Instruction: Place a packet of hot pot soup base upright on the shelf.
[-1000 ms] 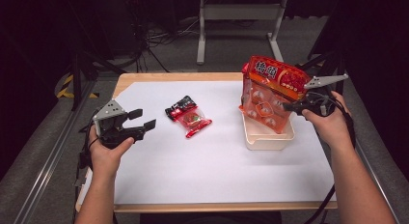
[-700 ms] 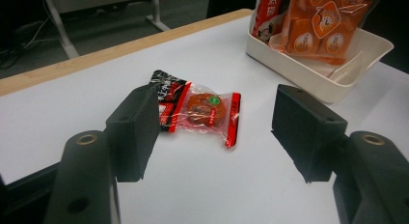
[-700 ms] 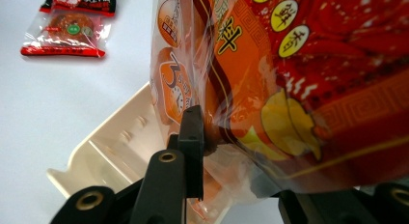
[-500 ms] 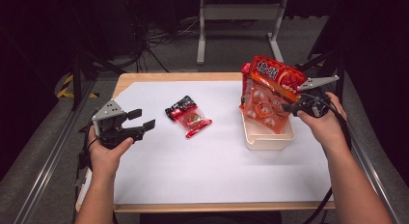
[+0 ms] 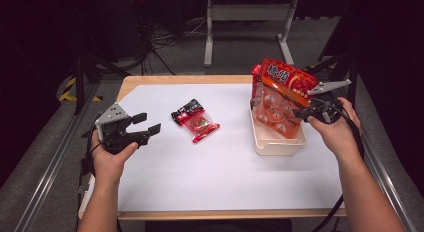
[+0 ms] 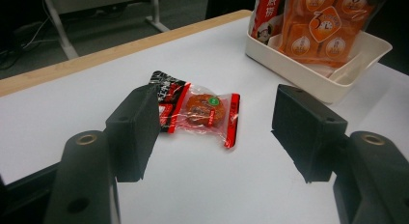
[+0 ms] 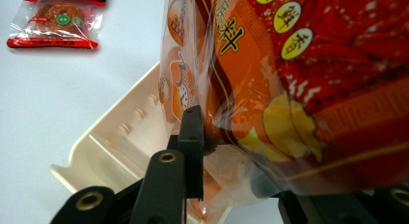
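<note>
A large red-and-orange snack bag (image 5: pixel 280 99) stands upright in a cream tray (image 5: pixel 277 144) at the table's right. My right gripper (image 5: pixel 305 112) is shut on the bag's right edge; the right gripper view shows the bag (image 7: pixel 299 79) pinched between the jaws above the tray (image 7: pixel 120 142). Two small snack packets (image 5: pixel 195 119) lie on the white sheet mid-table. My left gripper (image 5: pixel 147 124) is open at the left, held off the packets. Along its jaws the packets (image 6: pixel 197 108) lie ahead, untouched, with the tray (image 6: pixel 313 77) behind.
A white sheet (image 5: pixel 215 177) covers most of the wooden table (image 5: pixel 165 79). Dark floor with cables and a metal stand (image 5: pixel 245 22) lies beyond the far edge. A rail (image 5: pixel 50 162) runs along the table's left side.
The right hand has shifted the big bag slightly while it stays in the tray. The left gripper and the small packets have not moved.
</note>
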Demonstrator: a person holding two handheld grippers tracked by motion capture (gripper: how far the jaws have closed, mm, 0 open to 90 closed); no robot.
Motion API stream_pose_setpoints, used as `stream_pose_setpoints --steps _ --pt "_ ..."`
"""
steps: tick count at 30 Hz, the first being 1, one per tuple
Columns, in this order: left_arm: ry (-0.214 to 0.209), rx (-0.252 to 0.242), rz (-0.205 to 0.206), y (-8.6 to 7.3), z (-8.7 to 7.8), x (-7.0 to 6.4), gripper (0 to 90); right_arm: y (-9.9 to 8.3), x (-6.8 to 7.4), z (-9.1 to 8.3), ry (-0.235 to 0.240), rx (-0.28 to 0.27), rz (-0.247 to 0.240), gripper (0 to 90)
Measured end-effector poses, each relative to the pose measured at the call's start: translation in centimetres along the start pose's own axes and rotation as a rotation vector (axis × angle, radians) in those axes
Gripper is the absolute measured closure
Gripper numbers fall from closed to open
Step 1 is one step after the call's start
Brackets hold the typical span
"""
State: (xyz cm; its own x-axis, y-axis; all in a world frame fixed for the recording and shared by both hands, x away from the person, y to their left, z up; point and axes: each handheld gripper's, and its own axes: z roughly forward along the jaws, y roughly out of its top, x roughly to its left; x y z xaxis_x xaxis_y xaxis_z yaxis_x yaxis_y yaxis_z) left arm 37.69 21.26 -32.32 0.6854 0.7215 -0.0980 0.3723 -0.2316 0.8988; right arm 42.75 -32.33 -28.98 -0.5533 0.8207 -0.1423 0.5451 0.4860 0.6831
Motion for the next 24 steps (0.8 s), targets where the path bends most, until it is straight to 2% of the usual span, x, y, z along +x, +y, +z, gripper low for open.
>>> stream_pose_setpoints --steps 3,5,6,7,12,16,21,24 --pt "0.001 -0.002 -0.003 0.0 0.0 0.0 35.1 0.1 0.1 0.7 0.013 0.02 -0.017 71.3" --pt "0.0 0.0 -0.006 0.0 0.0 0.0 35.2 -0.1 0.3 1.7 0.038 0.046 -0.027 71.3" --pt "0.0 0.001 -0.007 0.0 0.0 0.0 35.1 -0.3 0.5 2.2 0.021 0.047 -0.044 71.3" --pt "0.0 -0.001 -0.006 0.0 0.1 0.0 35.2 -0.4 0.7 2.4 0.01 0.052 -0.046 71.3" --pt "-0.006 0.004 -0.008 0.0 0.2 -0.1 35.1 -1.0 0.3 2.6 0.034 0.045 -0.038 71.2" --pt "-0.008 0.005 -0.004 0.1 0.3 -0.1 35.1 -1.6 -0.7 2.8 0.066 0.026 0.003 71.1" --pt "-0.006 0.004 -0.006 0.0 0.3 0.0 34.9 -2.0 -1.9 2.7 0.12 -0.036 0.021 70.3" --pt "-0.007 0.0 0.0 0.0 0.2 0.1 34.6 -2.1 -2.1 2.6 0.1 -0.054 0.037 68.2"
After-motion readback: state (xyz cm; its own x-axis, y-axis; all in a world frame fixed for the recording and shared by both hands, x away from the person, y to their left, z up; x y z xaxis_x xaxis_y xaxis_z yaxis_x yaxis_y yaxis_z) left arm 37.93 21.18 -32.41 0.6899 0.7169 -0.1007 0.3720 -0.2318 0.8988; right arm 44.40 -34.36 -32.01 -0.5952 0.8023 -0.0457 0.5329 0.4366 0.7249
